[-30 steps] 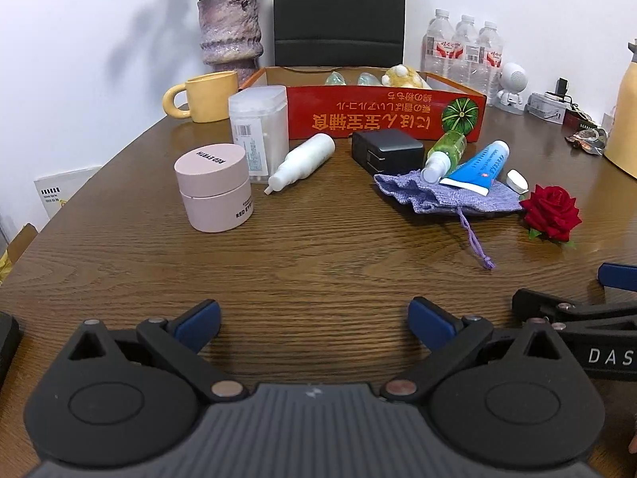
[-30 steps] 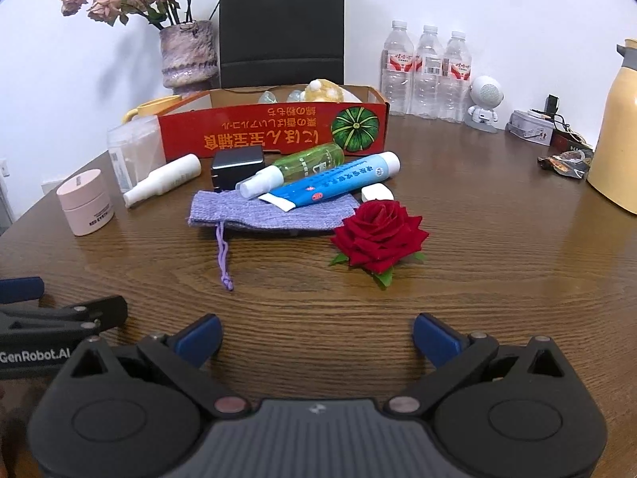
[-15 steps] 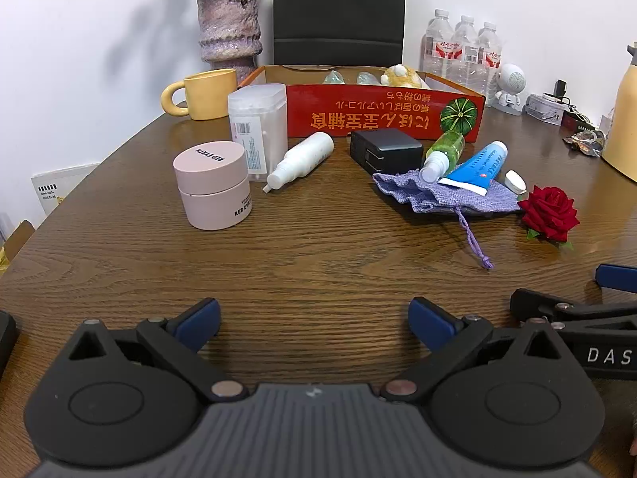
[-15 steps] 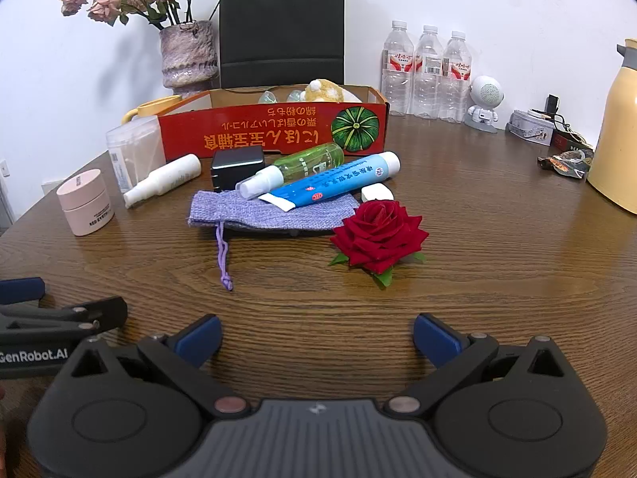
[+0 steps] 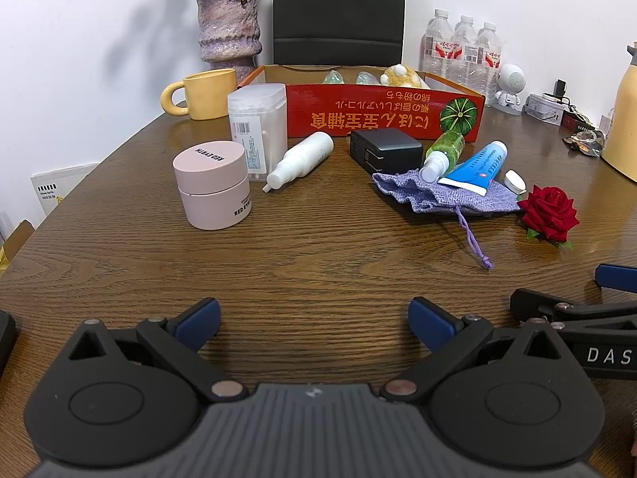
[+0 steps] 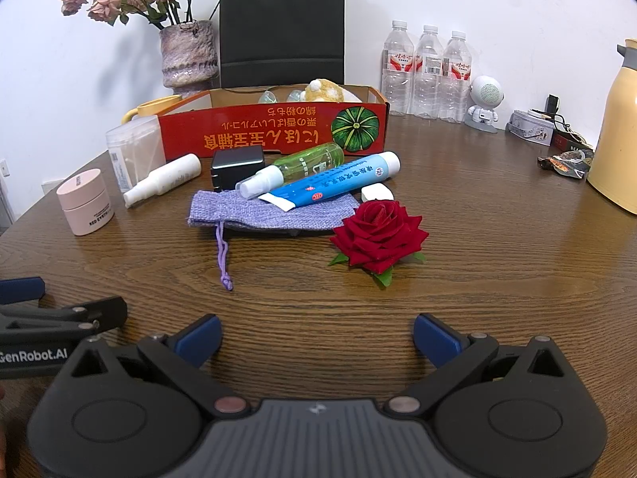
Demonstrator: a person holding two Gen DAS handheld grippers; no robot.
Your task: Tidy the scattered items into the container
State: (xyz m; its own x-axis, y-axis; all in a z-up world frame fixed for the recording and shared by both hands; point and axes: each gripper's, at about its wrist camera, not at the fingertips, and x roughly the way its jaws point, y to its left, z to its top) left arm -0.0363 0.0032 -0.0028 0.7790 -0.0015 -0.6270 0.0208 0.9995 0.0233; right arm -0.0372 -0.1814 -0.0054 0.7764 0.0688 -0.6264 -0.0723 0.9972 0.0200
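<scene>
The loose items had not budged in the last second: the pink jar (image 5: 212,189), white bottle (image 5: 298,161), charger (image 5: 385,149), green spray (image 6: 292,169), blue tube (image 6: 330,185), purple pouch (image 6: 272,209) and rose (image 6: 378,233) all lay on the table in front of the red box (image 5: 384,113). The left gripper (image 5: 314,318) had crept slightly nearer the box while the right gripper (image 6: 316,336) barely stirred. Both stood wide and empty, so tidying looked not yet begun, a first reach seemingly coming.
</scene>
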